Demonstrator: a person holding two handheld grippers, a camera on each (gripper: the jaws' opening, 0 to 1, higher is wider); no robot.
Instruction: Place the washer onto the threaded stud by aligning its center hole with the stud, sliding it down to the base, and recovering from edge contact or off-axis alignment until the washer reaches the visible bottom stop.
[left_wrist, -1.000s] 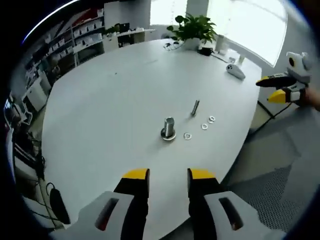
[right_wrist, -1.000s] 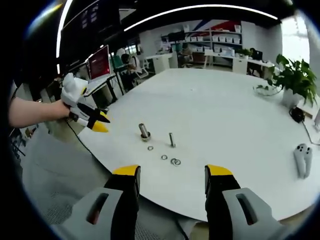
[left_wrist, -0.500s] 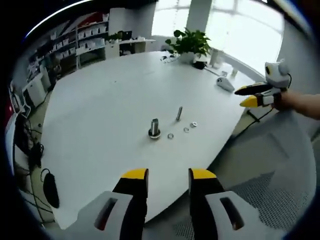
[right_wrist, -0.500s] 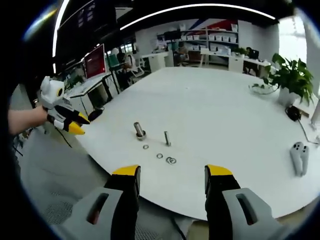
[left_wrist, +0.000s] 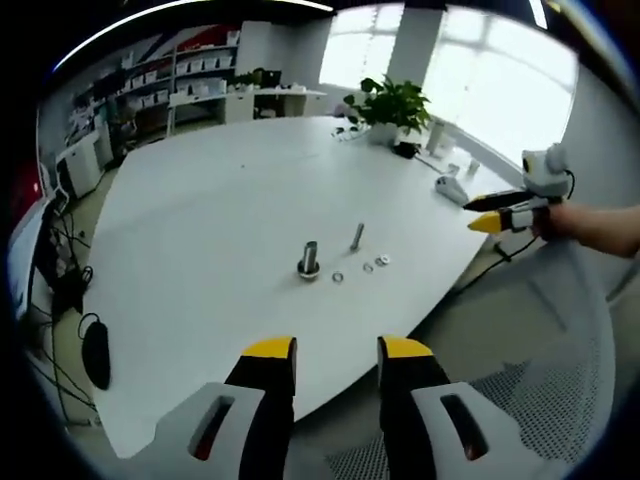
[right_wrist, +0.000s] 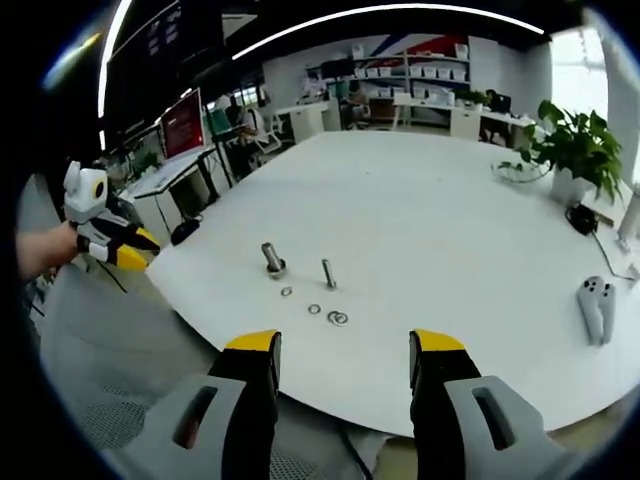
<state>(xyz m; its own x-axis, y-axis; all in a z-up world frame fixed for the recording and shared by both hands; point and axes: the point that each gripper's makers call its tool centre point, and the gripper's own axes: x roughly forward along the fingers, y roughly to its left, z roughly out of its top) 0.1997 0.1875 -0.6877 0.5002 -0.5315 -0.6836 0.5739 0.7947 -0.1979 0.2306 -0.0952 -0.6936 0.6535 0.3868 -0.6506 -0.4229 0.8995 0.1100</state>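
So far nothing of the task appears done. Ahead of the left hand-held gripper (left_wrist: 337, 352), well beyond its jaws, a short thick stud (left_wrist: 309, 260) is seen standing upright on the white worktop (left_wrist: 200, 200), with a slimmer threaded stud (left_wrist: 356, 236) upright just past it to the right. Three loose washers (left_wrist: 368, 266) are laid flat on the worktop on the near right side of the studs, none threaded onto either. From the right hand-held gripper (right_wrist: 342, 352) the same group is seen ahead and slightly left of its jaws: thick stud (right_wrist: 272, 260), slim stud (right_wrist: 327, 274), washers (right_wrist: 327, 313) nearest the gripper. All steps are judged to remain: picking a washer, aligning its hole, sliding it to the base.

Both hand-held grippers are held back off the worktop edge, well apart from the parts. The jaws of each are seen apart with nothing between them. The right hand-held gripper, held in a hand, is also seen far to the right in the left gripper view, its jaws nearly together there; the left one appears far left in the right gripper view. A white controller (right_wrist: 594, 308) lies far right.
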